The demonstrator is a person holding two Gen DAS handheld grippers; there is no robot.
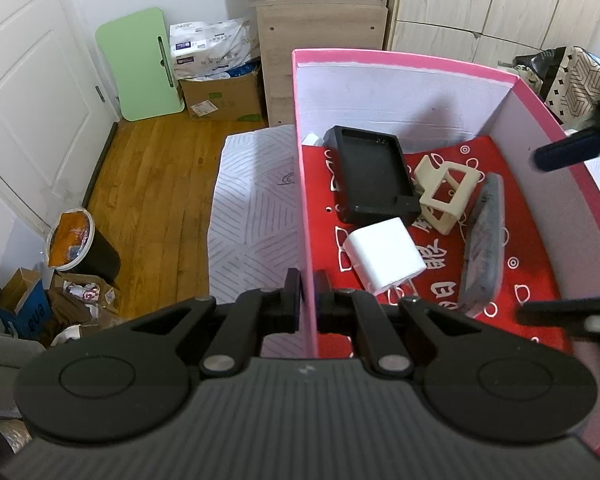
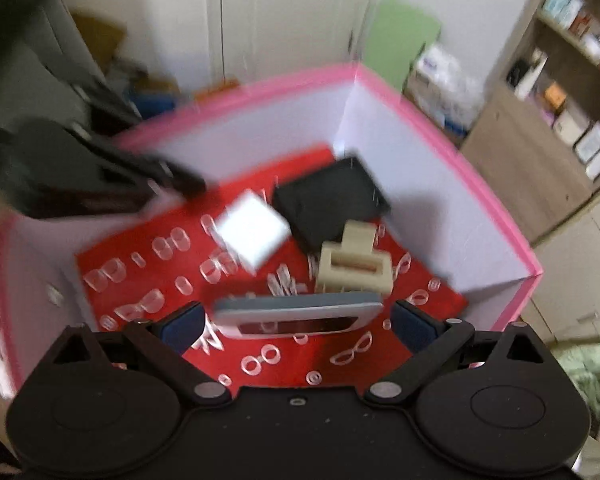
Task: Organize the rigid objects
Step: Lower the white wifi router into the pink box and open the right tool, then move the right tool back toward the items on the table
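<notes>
A pink box with white inner walls and a red patterned floor holds a black tray, a white cube, a beige clip and a flat grey case. My left gripper is shut on the box's left wall; in the right wrist view it shows blurred at the upper left. Over the box's right side, my right gripper stands wide open. The grey case lies between its blue pads, which do not touch it.
The box rests on a striped pale cloth. Beyond it are a wood floor, a green board, a cardboard box, a full bin and a shelf cabinet.
</notes>
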